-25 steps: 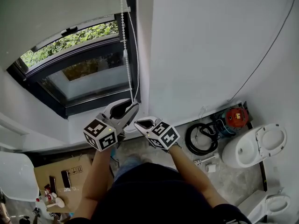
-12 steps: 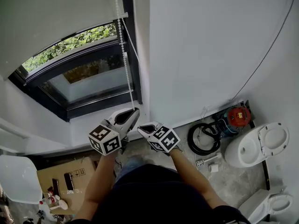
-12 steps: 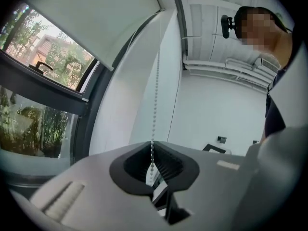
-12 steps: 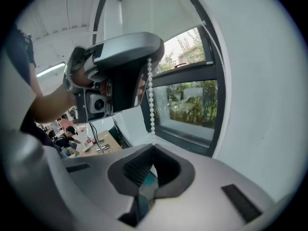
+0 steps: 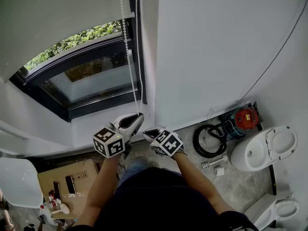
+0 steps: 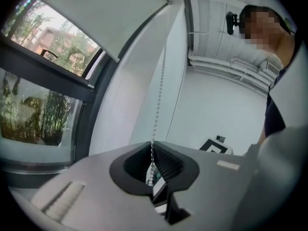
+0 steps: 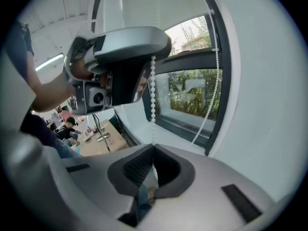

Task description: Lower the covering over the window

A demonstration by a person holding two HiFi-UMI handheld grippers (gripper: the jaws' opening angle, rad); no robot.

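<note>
A grey roller blind (image 5: 57, 18) covers the upper part of the dark-framed window (image 5: 91, 81). Its white bead chain (image 5: 129, 57) hangs in two strands along the window's right side. My left gripper (image 5: 139, 115) is shut on one strand, which runs straight up from its closed tips (image 6: 152, 142). Just right of it and slightly lower, my right gripper (image 5: 146, 133) is shut on the bead chain (image 7: 153, 100) too, which enters its tips (image 7: 153, 147). The left gripper (image 7: 120, 66) shows directly above in the right gripper view, with a short taut stretch of beads between the two.
A white wall fills the right side, with a thin dark cable (image 5: 274, 57) running across it. On the floor below stand a toilet (image 5: 262, 150), a red device (image 5: 244, 117), a coiled black hose (image 5: 209, 141) and a cardboard box (image 5: 67, 177).
The left gripper's jaws have closed on the bead chain. Both grippers sit slightly lower in the head view, and the two strands now hang closer together.
</note>
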